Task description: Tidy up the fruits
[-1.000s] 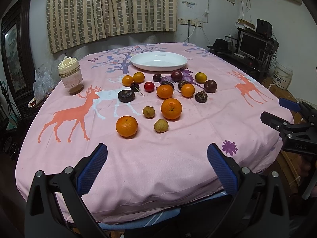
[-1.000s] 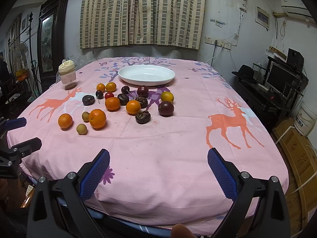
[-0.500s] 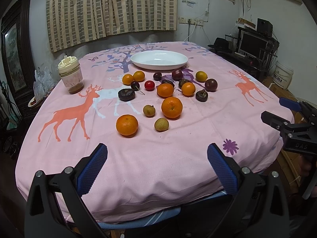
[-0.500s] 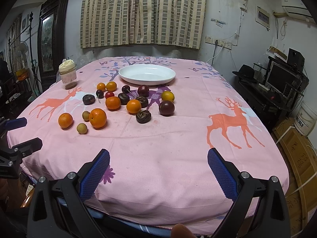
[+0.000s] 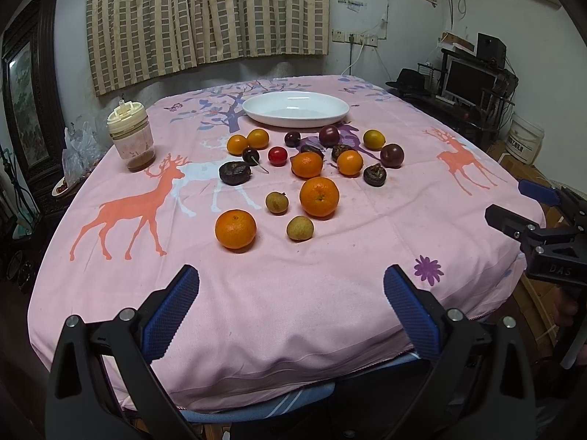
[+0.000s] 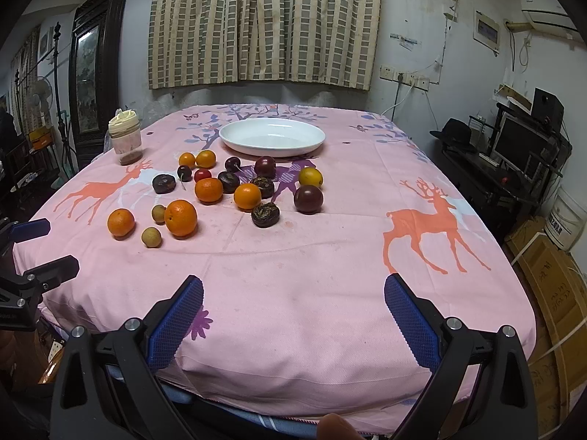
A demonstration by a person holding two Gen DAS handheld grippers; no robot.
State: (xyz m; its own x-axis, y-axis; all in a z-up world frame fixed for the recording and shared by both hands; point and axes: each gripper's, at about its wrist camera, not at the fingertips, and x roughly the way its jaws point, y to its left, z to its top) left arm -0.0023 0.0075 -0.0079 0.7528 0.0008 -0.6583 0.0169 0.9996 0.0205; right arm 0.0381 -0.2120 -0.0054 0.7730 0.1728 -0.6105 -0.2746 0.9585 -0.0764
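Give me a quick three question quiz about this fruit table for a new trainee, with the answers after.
1. True or false: the white dish already holds fruit.
2. Multiple choice: the lidded jar stands A) inside the dish, B) apart from the fruit near the table's left edge, C) between two oranges.
3. Fill in: both the left gripper and the right gripper are ____ and hold nothing.

Key: 1 false, the dish is empty and all the fruit lies on the pink cloth. 2 B. 3 open.
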